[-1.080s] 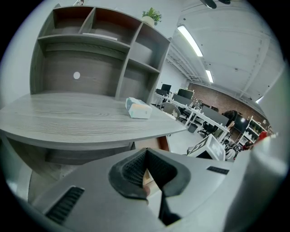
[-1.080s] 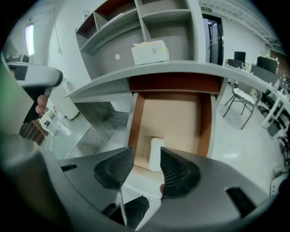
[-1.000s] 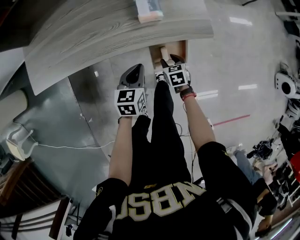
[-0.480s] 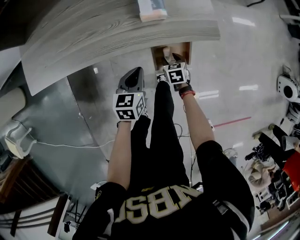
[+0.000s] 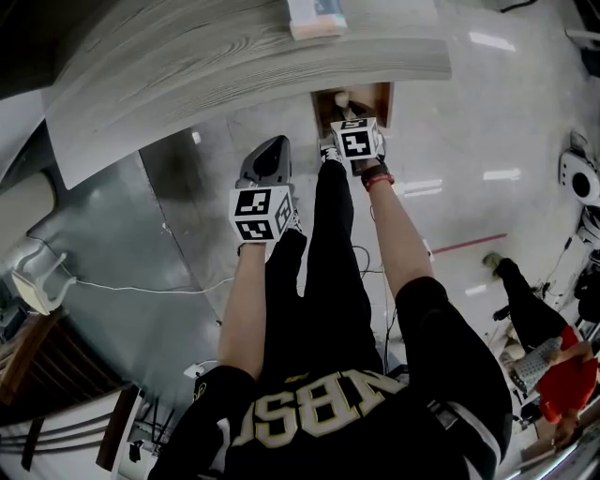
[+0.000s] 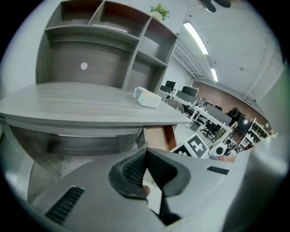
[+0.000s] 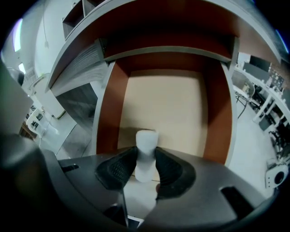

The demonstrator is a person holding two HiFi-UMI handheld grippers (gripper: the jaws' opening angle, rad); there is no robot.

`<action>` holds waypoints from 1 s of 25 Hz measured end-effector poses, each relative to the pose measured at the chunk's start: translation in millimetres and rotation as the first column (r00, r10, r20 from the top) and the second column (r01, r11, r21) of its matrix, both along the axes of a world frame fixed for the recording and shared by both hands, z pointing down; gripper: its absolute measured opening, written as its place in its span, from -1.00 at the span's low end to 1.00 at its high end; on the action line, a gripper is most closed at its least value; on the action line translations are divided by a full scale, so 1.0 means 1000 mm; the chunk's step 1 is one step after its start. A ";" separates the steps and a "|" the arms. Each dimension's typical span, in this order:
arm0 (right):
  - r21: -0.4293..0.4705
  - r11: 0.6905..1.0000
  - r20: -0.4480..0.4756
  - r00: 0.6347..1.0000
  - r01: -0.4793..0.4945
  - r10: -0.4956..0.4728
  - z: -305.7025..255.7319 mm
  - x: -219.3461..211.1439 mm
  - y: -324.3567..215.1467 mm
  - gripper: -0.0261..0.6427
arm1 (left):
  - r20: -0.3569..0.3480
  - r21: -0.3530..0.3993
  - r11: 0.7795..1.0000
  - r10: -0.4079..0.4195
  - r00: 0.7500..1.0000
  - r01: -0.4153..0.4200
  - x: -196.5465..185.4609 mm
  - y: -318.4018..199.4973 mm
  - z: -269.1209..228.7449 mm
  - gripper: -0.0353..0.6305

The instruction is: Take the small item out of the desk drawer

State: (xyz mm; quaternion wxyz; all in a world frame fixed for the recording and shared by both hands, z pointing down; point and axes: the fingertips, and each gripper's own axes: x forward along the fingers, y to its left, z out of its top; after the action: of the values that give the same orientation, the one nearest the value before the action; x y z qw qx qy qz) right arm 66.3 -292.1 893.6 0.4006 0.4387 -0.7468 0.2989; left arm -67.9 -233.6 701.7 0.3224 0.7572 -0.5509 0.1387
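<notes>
Under the grey desk (image 5: 234, 56) the wooden drawer (image 5: 384, 97) (image 7: 106, 104) stands pulled out. A small white cylinder-shaped item (image 7: 146, 149) (image 5: 342, 97) stands upright on its pale floor, near the front. My right gripper (image 7: 146, 164) (image 5: 352, 124) reaches down into the drawer; its jaws have just been closing with the white item between them, and both dark pads (image 7: 118, 168) now press on its sides. My left gripper (image 6: 145, 156) (image 5: 267, 155) hangs to the left of the drawer, below the desk edge, shut with nothing in it.
A pale box (image 5: 316, 17) (image 6: 147, 97) lies on the desk top above the drawer. Shelving (image 6: 113, 41) rises behind the desk. A white cable (image 5: 131, 292) runs over the glossy floor at left. Desks, chairs and people fill the room to the right.
The right gripper has sunk a little deeper into the drawer, over the white item. The left gripper has hardly shifted. A person in red has come into view at the lower right.
</notes>
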 end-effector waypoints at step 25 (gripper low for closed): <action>0.072 0.995 0.018 0.998 -0.069 0.068 -0.090 0.005 0.016 -0.53 | 0.001 0.045 0.995 -0.084 0.996 0.084 -0.045 0.015 -0.042 -0.88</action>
State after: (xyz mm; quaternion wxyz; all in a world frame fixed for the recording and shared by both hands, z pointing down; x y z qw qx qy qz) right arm 70.8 -276.5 803.5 0.3683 0.4759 -0.7448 0.2884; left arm -113.1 -218.7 660.2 0.3101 0.7403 -0.5856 0.1138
